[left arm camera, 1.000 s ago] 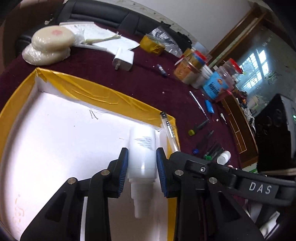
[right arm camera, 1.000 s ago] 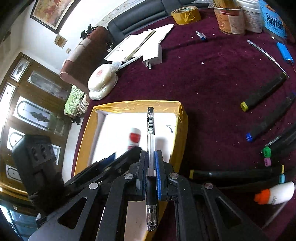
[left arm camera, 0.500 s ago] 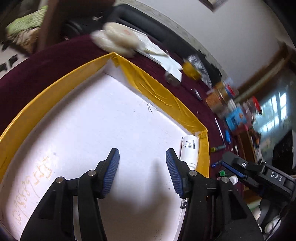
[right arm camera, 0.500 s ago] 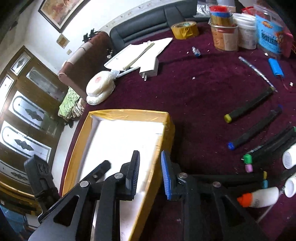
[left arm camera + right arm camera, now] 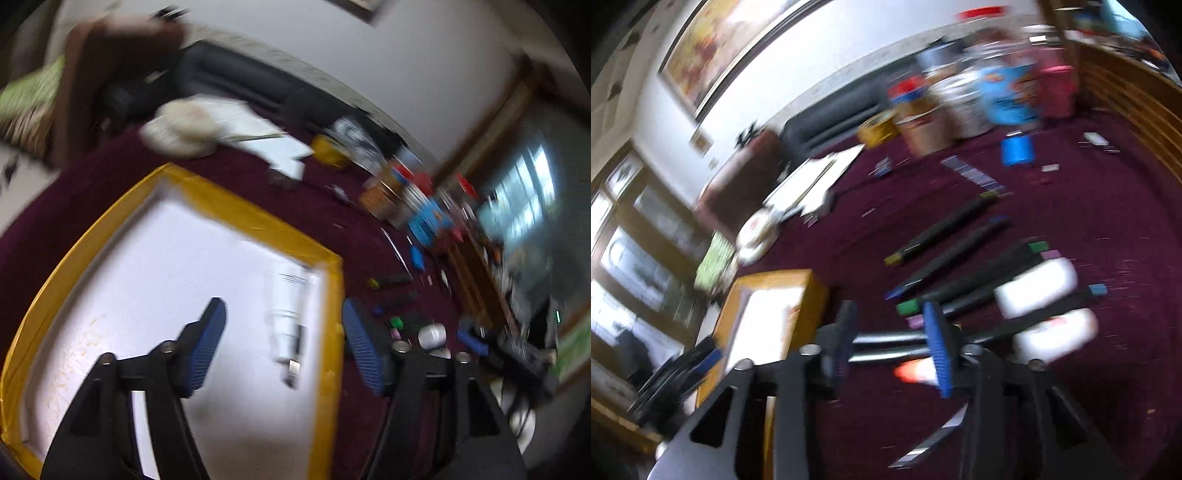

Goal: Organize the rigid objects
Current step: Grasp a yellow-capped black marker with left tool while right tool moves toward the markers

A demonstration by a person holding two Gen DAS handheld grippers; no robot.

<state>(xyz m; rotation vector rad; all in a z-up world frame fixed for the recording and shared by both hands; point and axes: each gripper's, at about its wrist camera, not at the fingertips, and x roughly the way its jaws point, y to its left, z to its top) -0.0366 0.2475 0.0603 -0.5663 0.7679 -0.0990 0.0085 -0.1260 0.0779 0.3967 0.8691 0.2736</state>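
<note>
A yellow-rimmed box [image 5: 258, 225] with a white floor lies on the maroon table. A white bottle [image 5: 288, 306] lies inside it by the right wall, with a clear pen beside it. My left gripper [image 5: 284, 347] is open and empty above the box. My right gripper [image 5: 890, 343] is open and empty above a row of black markers [image 5: 945, 254] and two white glue bottles [image 5: 1034, 288]. The box also shows at the left in the right wrist view [image 5: 775, 314]. Both views are blurred.
Jars and a blue packet [image 5: 428, 218] stand at the table's far right. A tape roll [image 5: 879, 129], papers with a white charger [image 5: 288, 166] and wrapped white discs [image 5: 181, 133] lie at the back. A black sofa is behind the table.
My left gripper let go of the white bottle and pulled back, opening wider. My right gripper dropped the clear pen in the box and swung right over the markers.
</note>
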